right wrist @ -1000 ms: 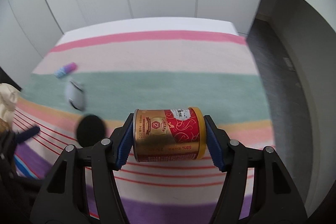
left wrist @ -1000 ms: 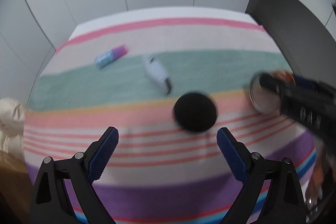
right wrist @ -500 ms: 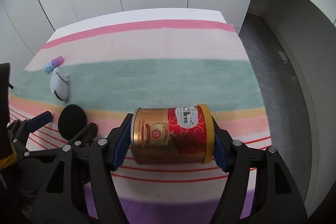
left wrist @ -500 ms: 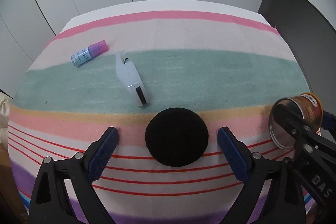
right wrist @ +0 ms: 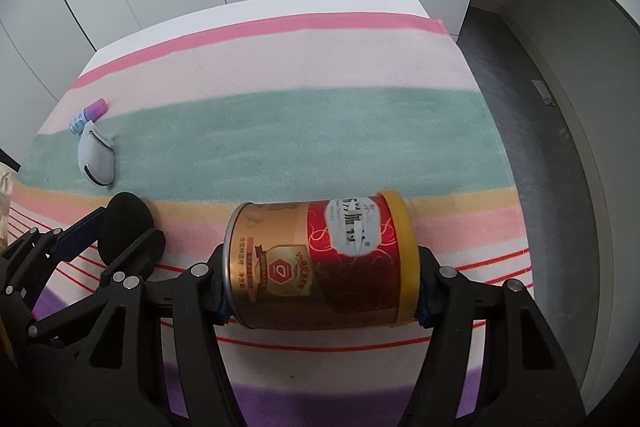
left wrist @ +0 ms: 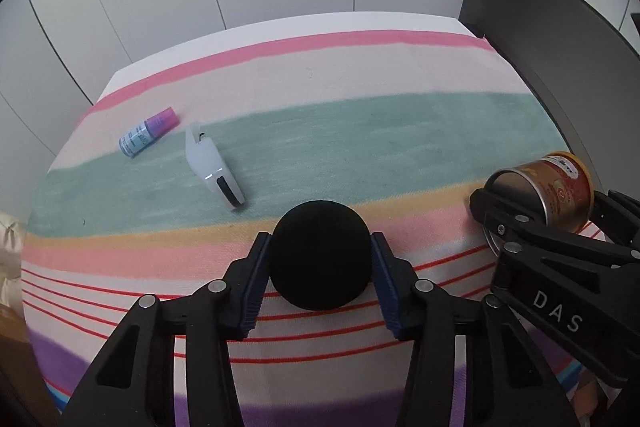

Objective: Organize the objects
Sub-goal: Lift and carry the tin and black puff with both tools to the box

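Observation:
My left gripper (left wrist: 320,281) is shut on a round black foam piece (left wrist: 320,255) over the striped cloth; it also shows in the right wrist view (right wrist: 126,227). My right gripper (right wrist: 320,291) is shut on a gold and red tin can (right wrist: 320,259) held sideways above the cloth; the can shows at the right of the left wrist view (left wrist: 548,187). A small bottle with a purple cap (left wrist: 147,131) and a white device (left wrist: 214,167) lie on the green stripe at the left.
The striped cloth (left wrist: 360,147) covers the table, which ends at white wall panels behind. A dark floor (right wrist: 560,107) lies past the table's right edge. A beige object (left wrist: 10,247) sits at the far left edge.
My left gripper moved forward and closed on the black foam piece, which was lying free between open fingers before. My right gripper kept hold of the can.

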The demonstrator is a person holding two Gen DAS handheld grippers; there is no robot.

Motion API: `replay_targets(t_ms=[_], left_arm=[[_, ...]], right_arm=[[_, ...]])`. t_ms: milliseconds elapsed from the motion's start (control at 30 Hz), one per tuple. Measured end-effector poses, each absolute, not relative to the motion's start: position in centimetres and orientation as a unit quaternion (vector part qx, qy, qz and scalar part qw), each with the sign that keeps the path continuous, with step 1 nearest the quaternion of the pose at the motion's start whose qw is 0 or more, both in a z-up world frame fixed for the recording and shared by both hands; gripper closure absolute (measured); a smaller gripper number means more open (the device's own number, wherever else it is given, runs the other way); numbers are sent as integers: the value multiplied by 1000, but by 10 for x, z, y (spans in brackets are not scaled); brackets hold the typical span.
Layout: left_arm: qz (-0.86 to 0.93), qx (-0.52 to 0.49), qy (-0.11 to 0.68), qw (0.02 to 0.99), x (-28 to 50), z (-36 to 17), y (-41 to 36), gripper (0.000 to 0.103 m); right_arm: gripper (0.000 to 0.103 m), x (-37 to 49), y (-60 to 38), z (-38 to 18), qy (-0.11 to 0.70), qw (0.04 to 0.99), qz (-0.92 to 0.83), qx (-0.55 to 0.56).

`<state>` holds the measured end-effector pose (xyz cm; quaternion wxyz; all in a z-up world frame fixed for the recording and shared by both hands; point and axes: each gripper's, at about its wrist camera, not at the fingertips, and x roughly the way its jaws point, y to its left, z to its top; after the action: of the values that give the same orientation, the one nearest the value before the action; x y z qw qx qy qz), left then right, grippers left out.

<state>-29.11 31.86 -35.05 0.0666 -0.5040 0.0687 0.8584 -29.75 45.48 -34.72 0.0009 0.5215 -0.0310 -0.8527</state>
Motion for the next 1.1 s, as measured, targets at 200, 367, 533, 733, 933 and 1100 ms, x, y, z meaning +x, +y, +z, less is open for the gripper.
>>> replay_targets(t_ms=[200,367,533,733,933,1100], left_arm=[[855,-515,51,40,-293,-344,303,56],[860,-506,56,23,-292,-326,287,56],[860,-509,45,4,-294,-297,265,56],[867,-497,40,-25,-293,-254,232,56],[871,-488,40,-48,-295,-196,206,56],[881,-469,42,-48,-287,-143,194,56]], right_arm=[[37,-294,458,-341,-28,-8,-854,519],[37,-293,450,-325,-19,-2,-858,513],[37,-294,436,-294,-1,10,-863,505],[37,-289,422,-235,21,20,-878,478],[37,-282,404,-169,26,40,-891,452],[37,-270,388,-117,33,57,-901,428]])
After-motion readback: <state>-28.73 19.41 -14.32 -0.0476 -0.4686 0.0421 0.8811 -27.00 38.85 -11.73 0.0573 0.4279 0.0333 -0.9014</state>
